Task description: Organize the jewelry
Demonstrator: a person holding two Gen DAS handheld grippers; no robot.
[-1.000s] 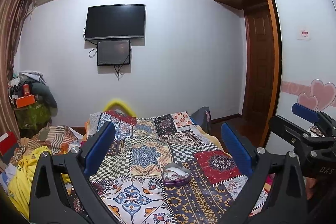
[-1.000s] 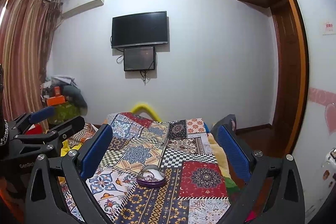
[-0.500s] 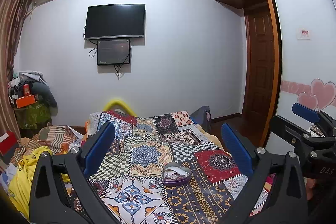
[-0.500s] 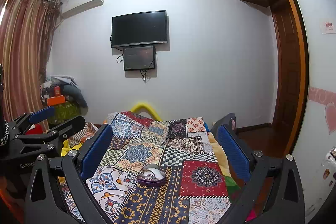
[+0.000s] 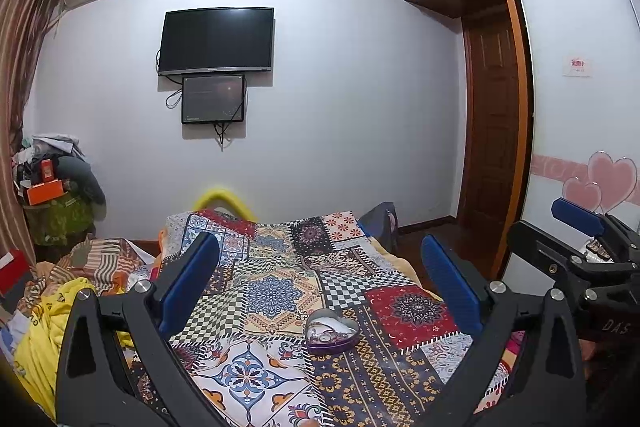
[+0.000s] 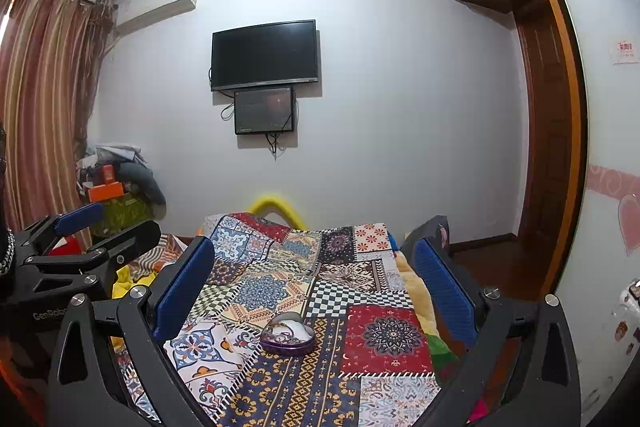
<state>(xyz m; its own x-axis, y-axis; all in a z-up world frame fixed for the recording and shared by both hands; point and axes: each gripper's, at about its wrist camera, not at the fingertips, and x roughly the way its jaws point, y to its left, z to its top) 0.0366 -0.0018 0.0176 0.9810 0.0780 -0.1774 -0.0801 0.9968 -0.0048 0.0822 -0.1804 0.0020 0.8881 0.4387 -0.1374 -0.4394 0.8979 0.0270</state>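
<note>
A purple heart-shaped jewelry box lies open on the patchwork bedspread, with small jewelry pieces inside; it also shows in the right wrist view. My left gripper is open and empty, held above and short of the box. My right gripper is open and empty too, likewise above the box. Each gripper shows at the edge of the other's view: the right one and the left one.
The bed runs toward the far wall with a TV. Piled clothes lie left of the bed. A cluttered stand is at the left by the curtain. A wardrobe and door stand right.
</note>
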